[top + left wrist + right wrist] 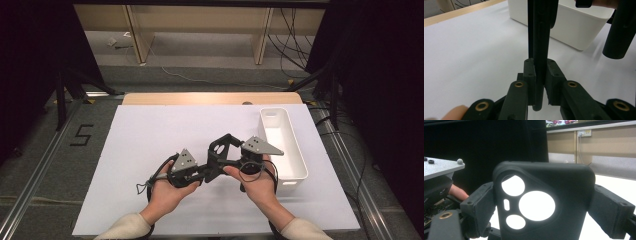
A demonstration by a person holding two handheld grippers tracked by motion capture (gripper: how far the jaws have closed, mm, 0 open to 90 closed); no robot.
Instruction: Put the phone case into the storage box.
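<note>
- Nearest the camera, a person's two forearms in pale sleeves come up from the bottom edge of the high view, each hand holding a gripper over a white table (150, 140).
- Between the hands is a black phone case (221, 150), held up off the table, edge-on to the left gripper and broadside to the right.
- The left gripper (200, 172) is clamped nearly closed on the thin edge of the case; in the left gripper view its pads (529, 72) press either side of that edge.
- The right gripper (235, 150) has its jaws wide, spanning the case's width near the camera cut-outs (536, 205). The pads (477, 202) look to be touching its sides, though I can't be certain they press firmly.
- A white bin (300, 165) stands just beside the right hand, apparently empty inside.
- My reading: the case is picked up and shared between both grippers; placing it in the bin, if that is the aim, is not yet done.
</note>
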